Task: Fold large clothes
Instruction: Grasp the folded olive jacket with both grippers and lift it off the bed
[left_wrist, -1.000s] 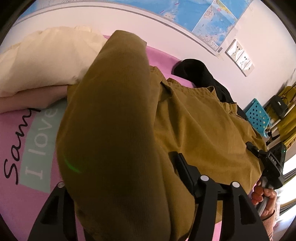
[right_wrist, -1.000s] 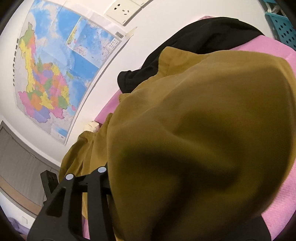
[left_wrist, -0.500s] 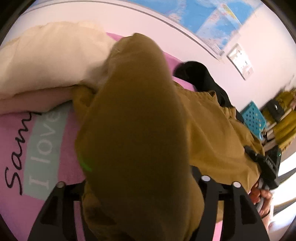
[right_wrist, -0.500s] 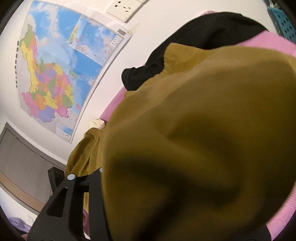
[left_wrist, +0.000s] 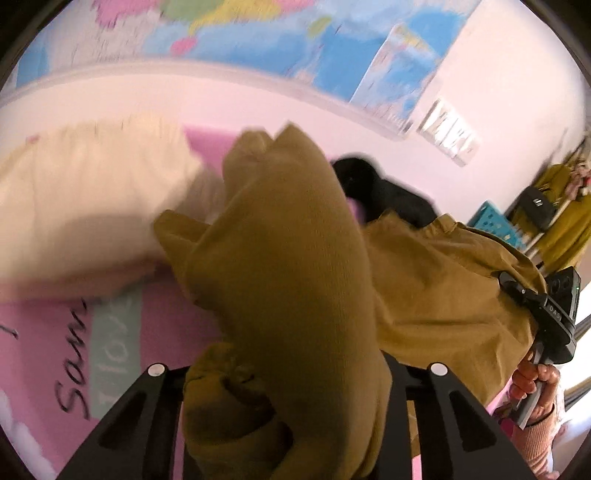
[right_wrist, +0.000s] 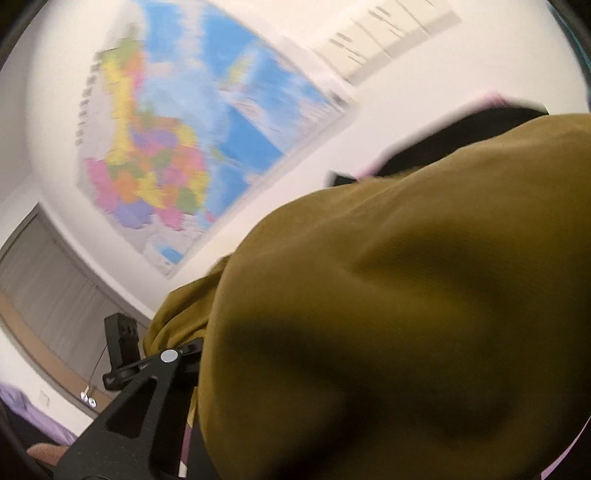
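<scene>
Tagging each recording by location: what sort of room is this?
Probably a bedroom: a pink printed bedsheet with a cream pillow, a wall map, and clothes hanging by the wall.

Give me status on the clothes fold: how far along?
Early. Done: both ends of the mustard garment are gathered. In hand: the left claw and right claw are closing with its fabric bunched between them, above the pink bed sheet. Left: every fold; no neat crease shows.
</scene>
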